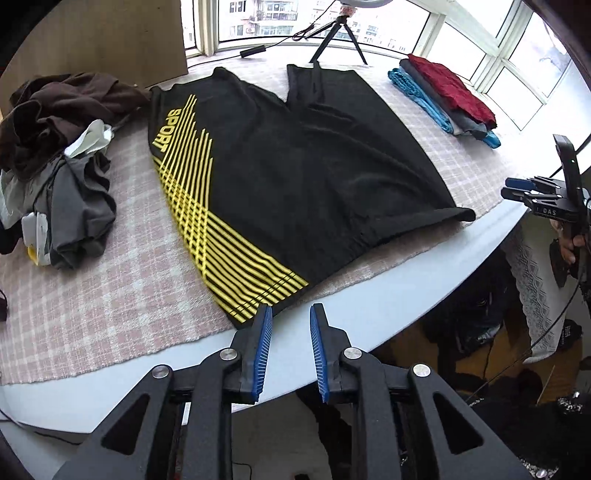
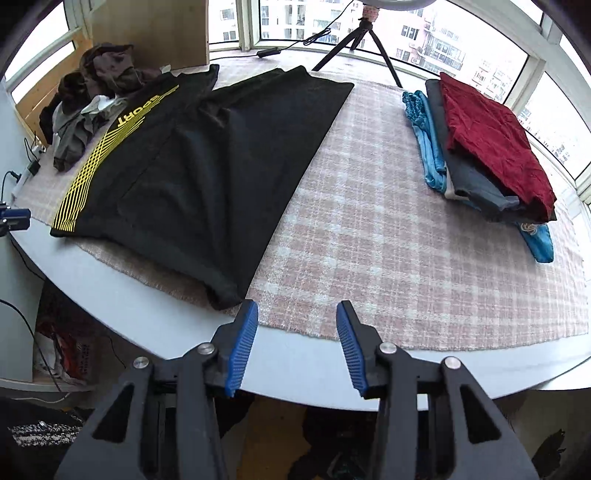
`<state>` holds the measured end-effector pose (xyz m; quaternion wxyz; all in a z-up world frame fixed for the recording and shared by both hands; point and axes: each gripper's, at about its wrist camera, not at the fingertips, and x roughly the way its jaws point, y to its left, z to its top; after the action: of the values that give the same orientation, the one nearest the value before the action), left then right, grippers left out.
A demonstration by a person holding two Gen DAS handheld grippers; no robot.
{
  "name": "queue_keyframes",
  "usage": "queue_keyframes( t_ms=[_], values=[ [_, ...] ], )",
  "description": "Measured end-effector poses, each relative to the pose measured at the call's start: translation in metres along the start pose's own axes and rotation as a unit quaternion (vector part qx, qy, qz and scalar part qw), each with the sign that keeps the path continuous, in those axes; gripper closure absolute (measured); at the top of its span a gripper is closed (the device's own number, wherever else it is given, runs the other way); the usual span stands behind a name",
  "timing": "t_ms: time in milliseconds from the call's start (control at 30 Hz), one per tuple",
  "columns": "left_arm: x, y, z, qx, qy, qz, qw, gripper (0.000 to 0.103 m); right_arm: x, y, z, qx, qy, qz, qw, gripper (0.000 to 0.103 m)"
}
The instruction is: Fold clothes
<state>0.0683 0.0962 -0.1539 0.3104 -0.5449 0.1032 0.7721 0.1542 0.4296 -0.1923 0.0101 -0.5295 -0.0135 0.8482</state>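
1. The left gripper [image 1: 291,314] and right gripper [image 2: 297,310] both hang apart-jawed and empty at the table's near edge.
2. The black shorts with yellow stripes [image 1: 288,177] lie spread flat, unfolded.
3. Far right, a folded stack of red, grey and blue garments [image 2: 491,147] looks finished; left, a crumpled brown and grey clothes pile [image 1: 59,147] waits.

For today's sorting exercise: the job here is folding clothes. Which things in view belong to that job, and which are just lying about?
Belong to the job:
black shorts
unfolded clothes heap
folded stack
left gripper
right gripper

Just lying about:
tripod
black cable
wooden board
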Motion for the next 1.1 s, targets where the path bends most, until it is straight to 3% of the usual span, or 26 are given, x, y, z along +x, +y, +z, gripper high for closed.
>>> queue_keyframes(
  t_ms=[167,300,433,533,600,700,800,867,933,1067,1100],
  values=[
    [0.052,-0.094,0.062,0.081,-0.009,-0.082,0.9933,0.074,0.024,-0.059,0.098,0.062,-0.05,0.019,0.997,0.059],
    [0.102,-0.156,0.092,0.136,0.019,-0.103,0.9851,0.073,0.081,-0.093,0.178,0.082,-0.044,0.036,0.995,0.059],
    [0.148,-0.177,0.104,0.159,0.038,-0.101,0.9813,0.072,0.143,-0.107,0.24,0.088,-0.024,0.057,0.994,0.059],
    [0.174,-0.175,0.093,0.148,0.082,-0.136,0.9761,0.072,0.186,-0.107,0.276,0.079,-0.004,0.06,0.995,0.059],
    [0.172,-0.17,0.078,0.152,0.093,-0.15,0.9725,0.072,0.205,-0.103,0.291,0.067,0.006,0.053,0.996,0.059],
    [0.153,-0.15,0.073,0.108,0.103,-0.146,0.978,0.072,0.219,-0.097,0.305,0.045,0.007,0.052,0.998,0.059],
    [0.145,-0.149,0.086,0.087,0.077,-0.133,0.9843,0.071,0.23,-0.099,0.317,0.042,0.002,0.062,0.997,0.059],
    [0.141,-0.151,0.097,0.078,0.055,-0.122,0.9879,0.063,0.239,-0.103,0.324,0.051,0.002,0.072,0.996,0.059],
    [0.151,-0.16,0.104,0.077,0.054,-0.125,0.9877,0.056,0.248,-0.107,0.331,0.064,0.005,0.085,0.994,0.057],
    [0.181,-0.172,0.106,0.071,0.079,-0.111,0.9882,0.056,0.26,-0.099,0.34,0.071,0.014,0.124,0.99,0.056],
    [0.184,-0.171,0.105,0.067,0.081,-0.11,0.9884,0.059,0.262,-0.093,0.342,0.059,0.012,0.114,0.992,0.056]
  ],
)
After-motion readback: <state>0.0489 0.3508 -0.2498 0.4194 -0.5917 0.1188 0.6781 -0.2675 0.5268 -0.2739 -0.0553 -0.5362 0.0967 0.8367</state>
